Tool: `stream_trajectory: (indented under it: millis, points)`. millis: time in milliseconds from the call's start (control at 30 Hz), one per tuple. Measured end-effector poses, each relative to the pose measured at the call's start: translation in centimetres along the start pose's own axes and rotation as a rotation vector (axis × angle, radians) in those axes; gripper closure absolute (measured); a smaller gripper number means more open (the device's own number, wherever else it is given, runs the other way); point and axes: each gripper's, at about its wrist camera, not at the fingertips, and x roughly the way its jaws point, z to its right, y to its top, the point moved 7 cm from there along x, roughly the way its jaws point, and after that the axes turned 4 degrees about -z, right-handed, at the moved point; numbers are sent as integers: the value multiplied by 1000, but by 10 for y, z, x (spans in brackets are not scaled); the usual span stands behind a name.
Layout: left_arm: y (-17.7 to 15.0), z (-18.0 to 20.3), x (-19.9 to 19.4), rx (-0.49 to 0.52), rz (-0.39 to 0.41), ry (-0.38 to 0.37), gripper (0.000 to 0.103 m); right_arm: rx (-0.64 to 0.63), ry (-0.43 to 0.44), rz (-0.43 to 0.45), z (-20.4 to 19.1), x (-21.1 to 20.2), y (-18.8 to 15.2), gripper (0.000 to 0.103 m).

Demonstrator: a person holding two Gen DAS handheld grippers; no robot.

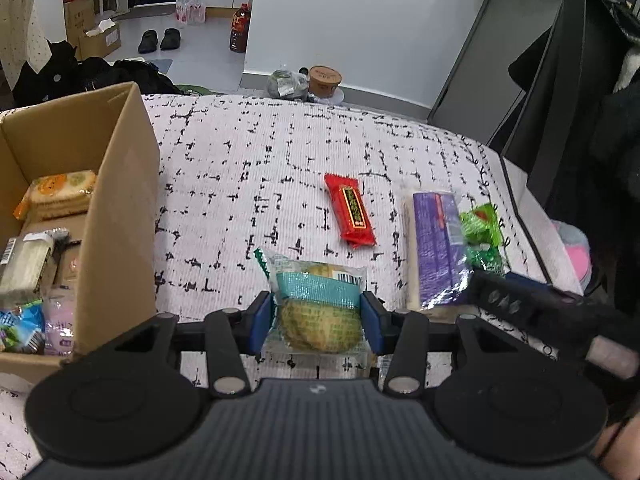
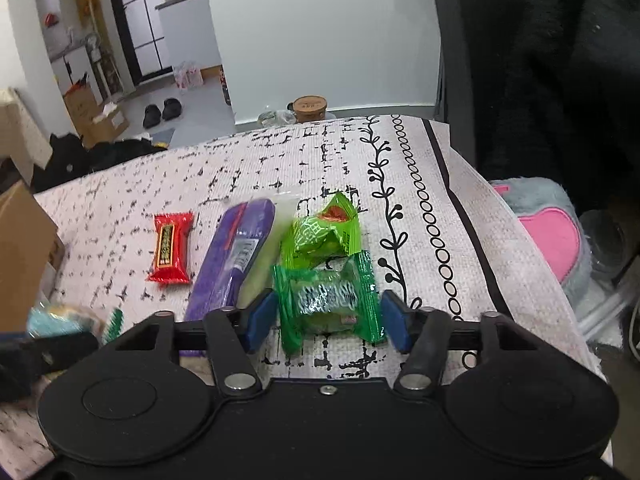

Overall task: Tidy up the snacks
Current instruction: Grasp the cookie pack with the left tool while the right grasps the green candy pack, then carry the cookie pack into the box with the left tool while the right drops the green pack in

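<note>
your left gripper [image 1: 318, 322] is squeezing a clear-wrapped pastry [image 1: 320, 312] with a teal band, the blue pads [image 1: 262, 320] pressing on both flanks of it just above the patterned cloth [image 1: 240, 168]. it is looking soft and light, so you are wanting only enough pressure to keep the film from sliding; a harder pinch is likely crushing the cake inside. the middle, where you are holding it, seems the best place, since the crimped ends are flimsy and slick.

the cardboard box [image 1: 120, 208], already holding several packets, is standing at your nine o'clock, its near wall tall enough that you are probably needing to lift before swinging across.

your right gripper [image 2: 328, 316] is sitting wide open around a green packet [image 2: 328, 300], pads either side but not touching it, so it has hold of nothing. a second green packet [image 2: 324, 232] is lying at twelve o'clock from it, touching or overlapping it. a long purple pack [image 2: 232, 256] is lying at ten o'clock and a red bar [image 2: 170, 252] beyond that, further left. the green wrappers are looking glossy, crinkly and slippery; closing across the plump centre is seeming safer than catching the loose edges.
</note>
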Motion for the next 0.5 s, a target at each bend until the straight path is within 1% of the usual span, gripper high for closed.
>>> stream_trajectory:
  millis: [67, 333, 500]
  points:
    - [2, 1, -3, 1, 5, -6, 57, 11, 7, -3, 1, -2, 0, 65]
    - [12, 7, -22, 4, 50, -26, 57, 32, 12, 43, 1, -29, 3, 66]
    - [16, 5, -32, -7, 63, -34, 57, 47, 31, 81, -4, -46, 15, 66]
